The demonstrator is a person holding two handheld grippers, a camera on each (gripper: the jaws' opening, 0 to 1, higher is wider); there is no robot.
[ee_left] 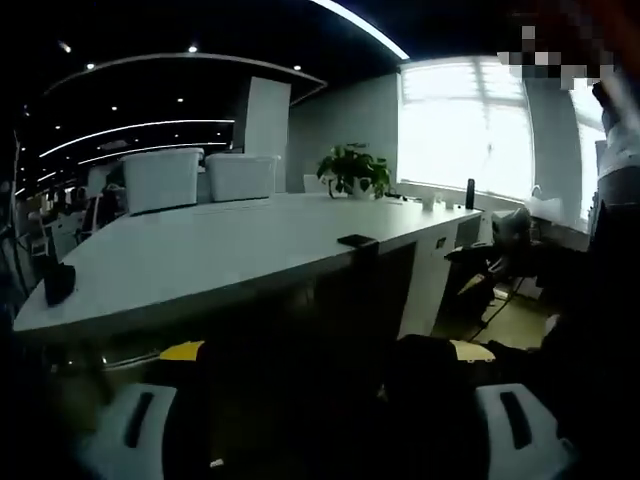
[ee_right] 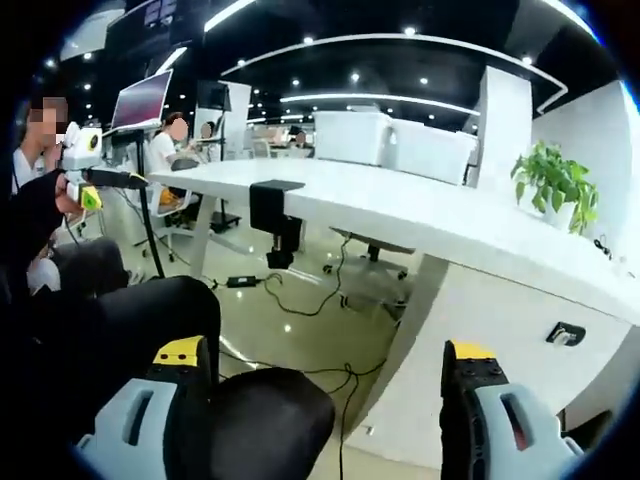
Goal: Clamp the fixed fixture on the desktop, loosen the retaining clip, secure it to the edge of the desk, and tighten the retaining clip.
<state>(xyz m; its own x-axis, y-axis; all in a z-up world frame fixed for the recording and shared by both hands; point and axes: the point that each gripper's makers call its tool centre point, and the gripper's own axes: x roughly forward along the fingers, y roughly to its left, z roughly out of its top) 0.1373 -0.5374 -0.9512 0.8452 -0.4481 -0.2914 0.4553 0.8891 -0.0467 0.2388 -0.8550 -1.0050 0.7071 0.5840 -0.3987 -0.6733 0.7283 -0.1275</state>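
Two black clamp fixtures are counted on the table (ee_right: 420, 215) edge: one clamp (ee_right: 274, 212) in the right gripper view, another clamp (ee_left: 357, 241) in the left gripper view. Two white storage bins (ee_left: 160, 178) (ee_left: 241, 175) and one potted plant (ee_left: 353, 172) are counted.

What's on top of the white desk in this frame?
On the white desk: two white bins, a potted plant, a dark bottle, and a black clamp fixture on its edge. The clamp's underside grip is hidden.

Window (ee_left: 465, 125) glare; left view dim, edges fisheye-bent.
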